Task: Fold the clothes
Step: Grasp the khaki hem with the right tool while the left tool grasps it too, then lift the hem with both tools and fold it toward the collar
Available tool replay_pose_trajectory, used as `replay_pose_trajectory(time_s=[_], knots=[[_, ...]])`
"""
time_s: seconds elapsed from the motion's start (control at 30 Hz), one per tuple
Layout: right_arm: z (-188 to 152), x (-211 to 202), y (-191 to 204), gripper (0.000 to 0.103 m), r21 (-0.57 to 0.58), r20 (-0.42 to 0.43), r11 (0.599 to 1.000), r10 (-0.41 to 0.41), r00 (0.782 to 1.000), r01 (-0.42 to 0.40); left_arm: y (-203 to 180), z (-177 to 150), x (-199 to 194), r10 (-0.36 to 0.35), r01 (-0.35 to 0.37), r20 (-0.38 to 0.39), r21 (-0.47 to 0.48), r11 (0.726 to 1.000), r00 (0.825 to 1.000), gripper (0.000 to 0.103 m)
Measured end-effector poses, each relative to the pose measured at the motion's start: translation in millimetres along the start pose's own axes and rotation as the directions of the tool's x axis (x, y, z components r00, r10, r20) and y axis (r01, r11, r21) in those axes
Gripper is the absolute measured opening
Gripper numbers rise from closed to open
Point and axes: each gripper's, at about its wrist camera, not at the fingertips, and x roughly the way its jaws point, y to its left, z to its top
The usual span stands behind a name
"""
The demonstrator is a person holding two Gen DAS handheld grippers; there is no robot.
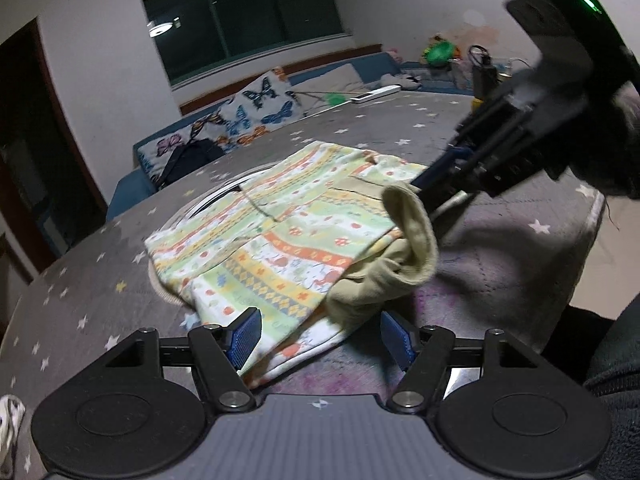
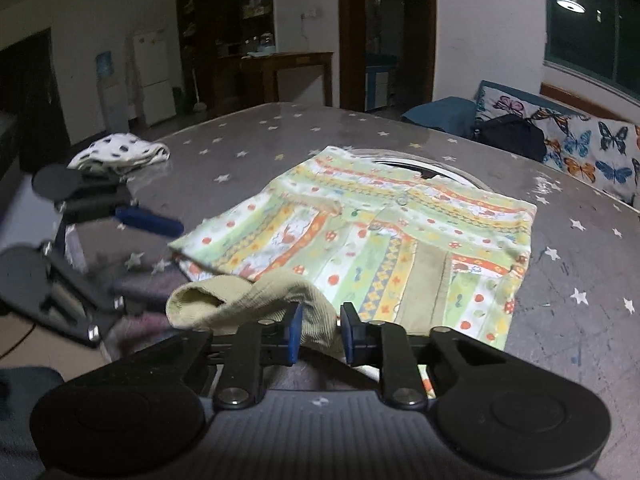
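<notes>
From the left wrist camera, the patterned shirt (image 1: pixel 276 232) lay spread flat on the bench (image 1: pixel 80 288), which wore a grey star-print cover. The left claw (image 1: pixel 320 338) stood spread wide at the shirt's near edge, its blue pads on either side of the hem and gripping nothing. The shirt's beige cuff (image 1: pixel 412 232) was lifted off the shirt's near right corner, pinched by the right claw (image 1: pixel 424 190) reaching in from beyond it.

From the right wrist camera, the right claw (image 2: pixel 320 334) was pressed onto the beige cuff (image 2: pixel 240 300), raised just above the shirt's (image 2: pixel 380 236) near edge. The left claw (image 2: pixel 132 248) hovered, blurred, left of the shirt. A spotted cloth (image 2: pixel 120 154) lay on the bench (image 2: pixel 580 264), well left of the shirt.
</notes>
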Motion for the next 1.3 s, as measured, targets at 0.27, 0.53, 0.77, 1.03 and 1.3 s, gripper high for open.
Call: replay_pose_trajectory(time_s=[0.27,0.53,0.77,1.03,1.3], knots=[[9,2,-9,0.013,0.051,0.013,0.999,-0.009,1.0,0.008,-11,10,23,0.027,-0.03,0.044,0.061,0.998,0.999,0.071],[14,2,-12,0.013,0.049,0.027,0.999,-0.006,1.0,0.005,-6,22,40,-0.005,0.005,0.047,-0.009,1.0,0.999,0.032],[6,-5,-10,0.052,0.003,0.019,1.0,-0.019,1.0,0.019,8,31,44,-0.017,0.02,0.046,-0.076,0.997,0.999,0.029],[-11,15,5,0.053,-0.166,-0.017,0.98,-0.115,0.993,0.111,12,33,44,-0.035,0.038,0.034,-0.098,0.994,0.999,0.031],[-3,31,2,0.023,-0.128,0.002,0.987,-0.097,0.995,0.096,4,24,32,-0.003,0.005,0.046,-0.042,0.999,0.999,0.05]])
